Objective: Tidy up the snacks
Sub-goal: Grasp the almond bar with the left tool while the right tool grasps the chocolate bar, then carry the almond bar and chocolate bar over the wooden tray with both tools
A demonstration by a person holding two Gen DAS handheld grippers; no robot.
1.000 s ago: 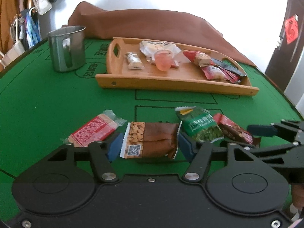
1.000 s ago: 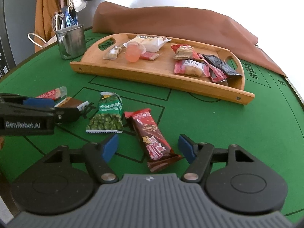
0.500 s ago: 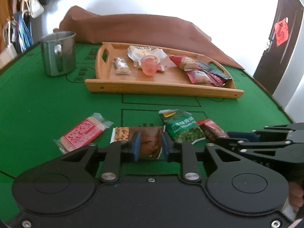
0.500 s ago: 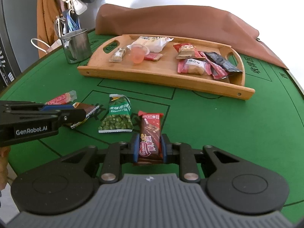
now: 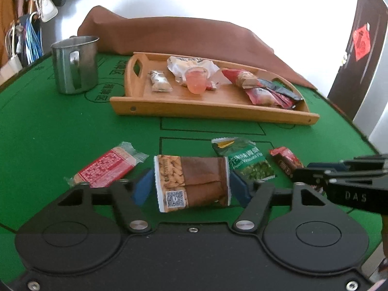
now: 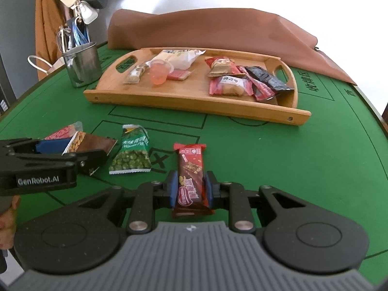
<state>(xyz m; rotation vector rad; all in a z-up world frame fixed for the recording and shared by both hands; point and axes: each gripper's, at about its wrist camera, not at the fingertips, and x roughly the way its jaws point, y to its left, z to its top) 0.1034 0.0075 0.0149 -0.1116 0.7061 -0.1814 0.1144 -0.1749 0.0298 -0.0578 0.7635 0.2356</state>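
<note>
Green felt worktop (image 5: 60, 126), brown cloth heaped at its far edge, steel mug (image 5: 75, 64) at far left. Wooden tray (image 5: 213, 108) beyond centre, already stocked with several snacks.

Item 1: brown almond packet (image 5: 194, 181), lying between the fingers of your left gripper (image 5: 191, 188). The fingers are opening and flank the packet's 2 ends; the pads do not appear to press it.

Item 2: red-brown snack bar (image 6: 190, 177), clamped lengthwise in your right gripper (image 6: 190, 189), fingers nearly together on it.

Item 3: green pea packet (image 6: 132, 154), loose on the felt between items 1 and 2.

Item 4: red-and-white wrapper (image 5: 109, 166), loose, just left of item 1.

Step in hand: pickup of 2 snacks at once. Next, you likely close the left fingers again, then carry both to the tray. Both grippers angle downward, side by side.
</note>
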